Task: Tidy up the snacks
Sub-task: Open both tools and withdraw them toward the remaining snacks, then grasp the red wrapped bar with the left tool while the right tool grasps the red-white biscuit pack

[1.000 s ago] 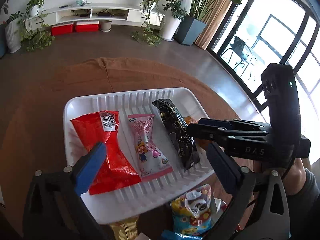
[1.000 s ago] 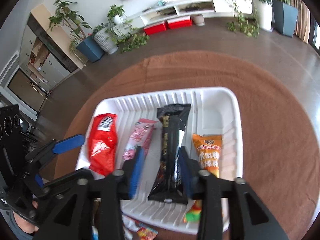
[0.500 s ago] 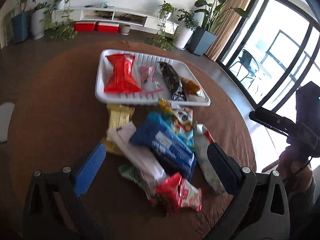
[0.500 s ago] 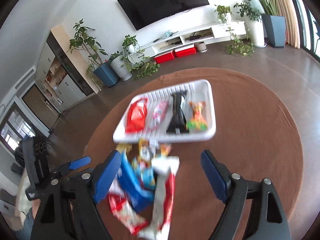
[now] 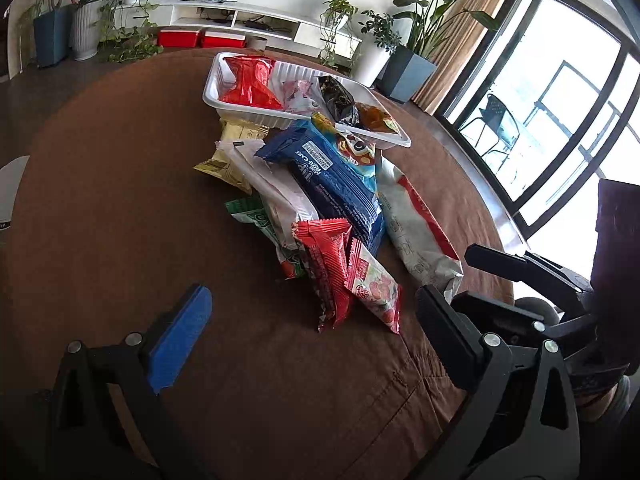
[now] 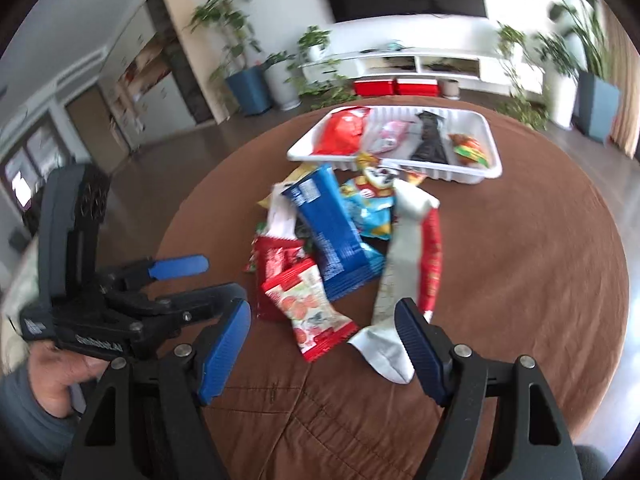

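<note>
A white tray [image 5: 248, 110] [image 6: 400, 164] at the far side of the table holds a red bag [image 5: 248, 84], a pink packet [image 5: 296, 94], a black packet [image 6: 430, 142] and an orange packet [image 6: 470, 150]. In front of it lies a heap of snacks: a blue roll-cake packet [image 5: 332, 176] [image 6: 324, 232], a long white-and-red packet [image 5: 416, 224] [image 6: 404, 252], a red packet [image 5: 326, 256] and a strawberry packet [image 5: 372, 284] [image 6: 308, 312]. My left gripper [image 5: 312, 308] is open and holds nothing, near the heap's front end. My right gripper [image 6: 322, 320] hovers over the strawberry packet with its jaws closing, pads clear of it.
The round table has a brown cloth [image 5: 120, 200] with a seam near me. A yellow packet [image 5: 232, 148] and a green one [image 5: 252, 216] poke out of the heap's left side. A white object [image 5: 12, 184] sits at the table's left edge. Plants, a low shelf and a large window lie beyond.
Both grippers have pulled back from over the tray toward the near side of the table. The right gripper let go of the black packet and opened. The heap of loose snacks came into view.
</note>
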The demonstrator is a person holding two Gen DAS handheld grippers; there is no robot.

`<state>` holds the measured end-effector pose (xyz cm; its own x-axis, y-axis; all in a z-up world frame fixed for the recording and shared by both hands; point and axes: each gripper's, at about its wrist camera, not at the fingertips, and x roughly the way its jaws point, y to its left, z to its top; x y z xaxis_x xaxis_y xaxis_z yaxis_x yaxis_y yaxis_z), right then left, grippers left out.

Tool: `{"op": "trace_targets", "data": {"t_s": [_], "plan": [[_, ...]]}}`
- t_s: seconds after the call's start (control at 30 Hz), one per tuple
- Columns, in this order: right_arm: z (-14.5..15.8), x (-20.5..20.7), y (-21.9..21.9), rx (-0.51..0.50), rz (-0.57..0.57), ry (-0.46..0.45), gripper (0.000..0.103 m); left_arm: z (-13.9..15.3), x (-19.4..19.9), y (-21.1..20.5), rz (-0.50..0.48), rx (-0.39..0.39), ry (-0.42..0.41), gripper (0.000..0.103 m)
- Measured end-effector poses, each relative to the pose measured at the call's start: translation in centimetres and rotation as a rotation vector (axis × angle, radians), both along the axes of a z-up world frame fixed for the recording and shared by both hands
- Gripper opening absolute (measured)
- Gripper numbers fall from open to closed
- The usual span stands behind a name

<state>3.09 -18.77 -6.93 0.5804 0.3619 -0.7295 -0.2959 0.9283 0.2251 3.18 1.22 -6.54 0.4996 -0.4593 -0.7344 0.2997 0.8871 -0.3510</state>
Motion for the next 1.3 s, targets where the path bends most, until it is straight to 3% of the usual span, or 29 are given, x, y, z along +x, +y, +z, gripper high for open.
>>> {"op": "trace_targets", "data": {"t_s": [0.17, 0.4, 0.57, 0.87, 1.03, 1.1, 1.17, 1.23, 1.3], "plan": [[-0.8, 0.7, 1.8, -0.061, 0.044, 0.009, 0.076, 0.5, -0.1, 1.8, 0.057, 0.007, -0.011, 0.102], [-2.0, 2.6, 4.1, -0.195, 0.096, 0.04, 0.06, 0.8, -0.1, 3.6, 0.058, -0.054, 0.009, 0.102], [-3.3, 3.4, 4.9, -0.228, 0.126, 0.08, 0.053, 1.1, -0.5, 3.1, 0.034, -0.066, -0.011, 0.102], [-4.1, 3.7, 5.1, -0.234, 0.146, 0.11, 0.034, 0.8, -0.5, 2.1, 0.028, -0.026, -0.006, 0.101], [-3.4, 2.6, 3.5, -0.177, 0.091, 0.119, 0.033, 0.4, 0.0, 0.5, 0.013, 0.02, 0.006, 0.101], [-2.6, 1.6, 2.7, -0.135, 0.061, 0.107, 0.033, 0.1, 0.4, -0.9, -0.003, 0.059, 0.012, 0.092], [-1.9, 0.7, 1.9, -0.087, 0.036, 0.104, 0.033, -0.4, 1.0, -2.0, -0.013, 0.08, 0.024, 0.067], [-1.3, -0.1, 1.5, -0.071, 0.019, 0.096, 0.033, -1.0, 1.6, -3.1, -0.027, 0.09, 0.048, 0.049], [-0.8, -0.5, 0.8, -0.048, 0.006, 0.091, 0.033, -1.7, 2.1, -4.0, -0.031, 0.102, 0.066, 0.046]]}}
